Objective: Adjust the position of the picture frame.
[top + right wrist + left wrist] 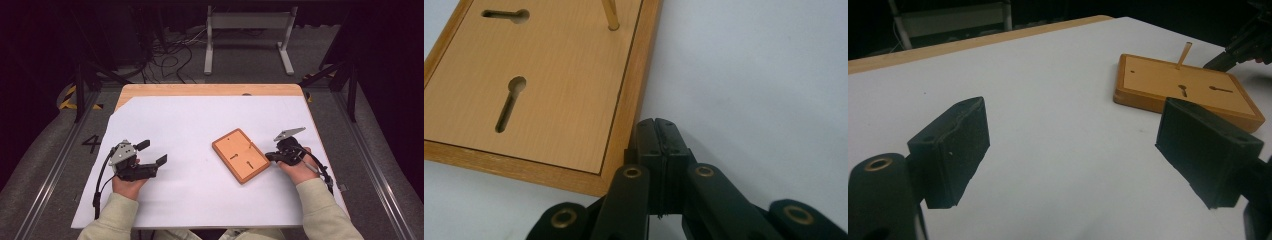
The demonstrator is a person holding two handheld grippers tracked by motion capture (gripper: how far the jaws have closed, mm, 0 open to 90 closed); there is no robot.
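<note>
While the closed right tool [659,131] nears the wooden board [524,90], no readable writing shows.

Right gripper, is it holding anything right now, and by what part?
Nothing. The right gripper has its fingers shut against each other, empty, beside the edge of the wooden board. The left gripper is open and empty.
</note>
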